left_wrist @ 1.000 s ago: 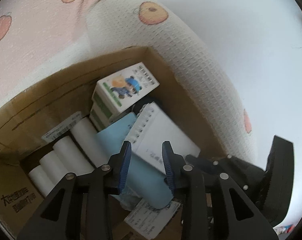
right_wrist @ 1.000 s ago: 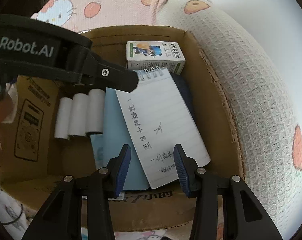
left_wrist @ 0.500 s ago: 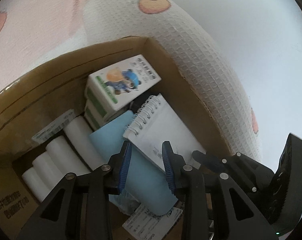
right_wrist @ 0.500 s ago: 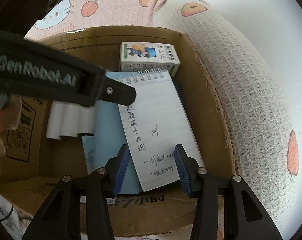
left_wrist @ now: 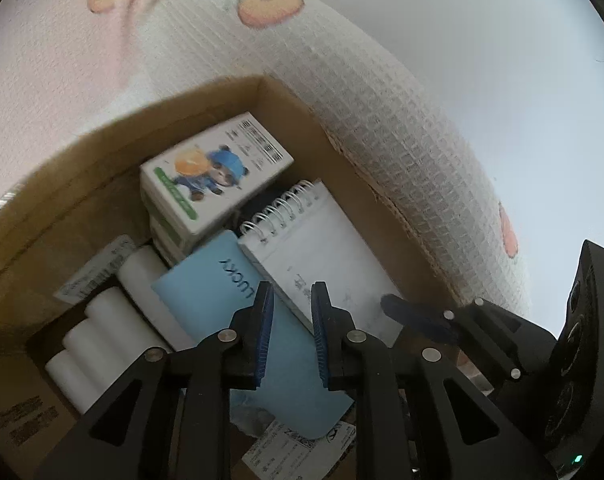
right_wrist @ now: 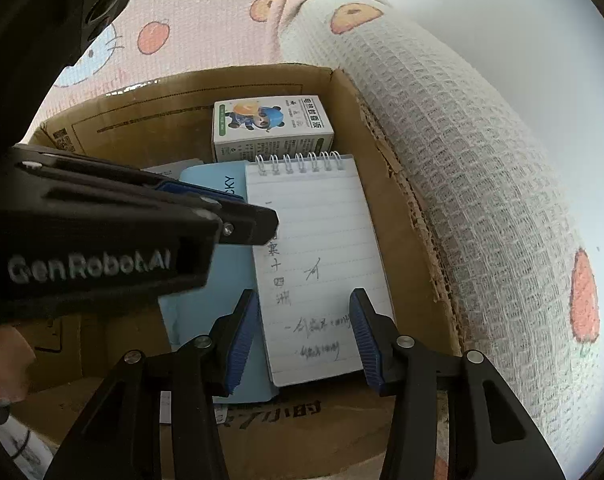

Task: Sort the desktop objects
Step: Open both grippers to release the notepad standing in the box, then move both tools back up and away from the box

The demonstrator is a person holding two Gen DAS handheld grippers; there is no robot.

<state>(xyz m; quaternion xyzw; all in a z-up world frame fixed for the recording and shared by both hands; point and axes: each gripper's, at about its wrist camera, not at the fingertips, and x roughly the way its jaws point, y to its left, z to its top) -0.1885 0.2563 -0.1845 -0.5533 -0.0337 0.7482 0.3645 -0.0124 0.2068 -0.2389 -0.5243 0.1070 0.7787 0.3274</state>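
Note:
An open cardboard box (left_wrist: 206,100) (right_wrist: 405,208) holds the sorted items. A spiral notepad (left_wrist: 321,248) (right_wrist: 321,248) with handwriting lies at its right, partly on a light blue notebook (left_wrist: 206,292) (right_wrist: 206,312). A white carton (left_wrist: 218,172) (right_wrist: 270,124) with a cartoon panda stands at the back. My left gripper (left_wrist: 292,300) hovers over the seam between notebook and notepad, jaws closing, pads touching nothing. My right gripper (right_wrist: 302,300) hangs open above the notepad's lower half, with its fingers (left_wrist: 417,318) just right of the left gripper. The left fingers (right_wrist: 242,216) cross the right wrist view.
Several white paper rolls (left_wrist: 102,332) lie along the box's left side, with printed labels (left_wrist: 94,272) and slips (left_wrist: 286,448) tucked around them. A waffle-weave cloth with fruit prints (left_wrist: 381,120) (right_wrist: 481,200) bulges against the box's right wall. A hand (right_wrist: 2,360) shows at the left edge.
The left jaws have narrowed and the left gripper has sunk slightly into the box; in the right wrist view it now hides the rolls. The right gripper has hardly moved.

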